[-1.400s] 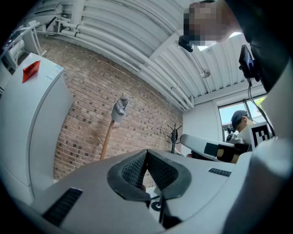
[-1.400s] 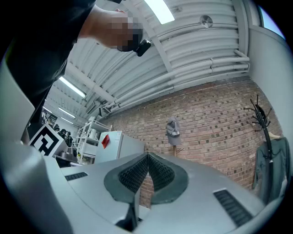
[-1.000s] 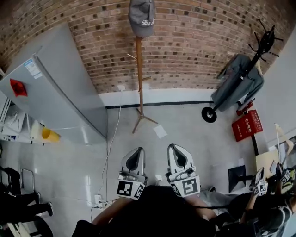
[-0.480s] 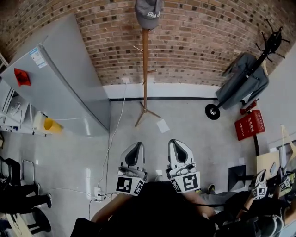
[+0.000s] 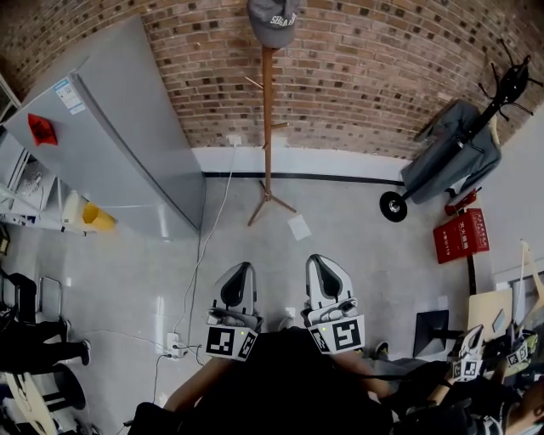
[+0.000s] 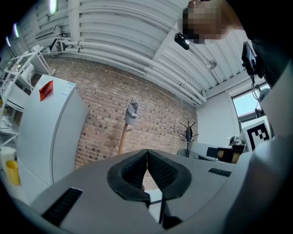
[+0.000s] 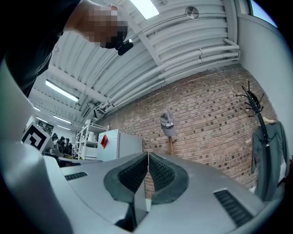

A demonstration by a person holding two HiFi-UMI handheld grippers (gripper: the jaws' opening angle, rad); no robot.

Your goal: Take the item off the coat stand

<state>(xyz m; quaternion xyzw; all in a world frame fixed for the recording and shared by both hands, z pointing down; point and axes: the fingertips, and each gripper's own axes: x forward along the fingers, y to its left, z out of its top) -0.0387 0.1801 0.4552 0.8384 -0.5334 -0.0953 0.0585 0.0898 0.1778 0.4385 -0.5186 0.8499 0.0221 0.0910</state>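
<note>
Brick wall [image 5: 382,68] backed the wooden coat stand [image 5: 268,127], with the grey cap [image 5: 274,21] hung on its top. The left gripper [image 5: 238,276] and right gripper [image 5: 324,273] were pressed together and empty, well apart from it, seemingly not yet reaching.

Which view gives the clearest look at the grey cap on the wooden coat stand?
The right gripper view: the grey cap shows whole atop the wooden coat stand against the brick wall. The head view crops it at the top edge; the left gripper view shows it smaller.
</note>
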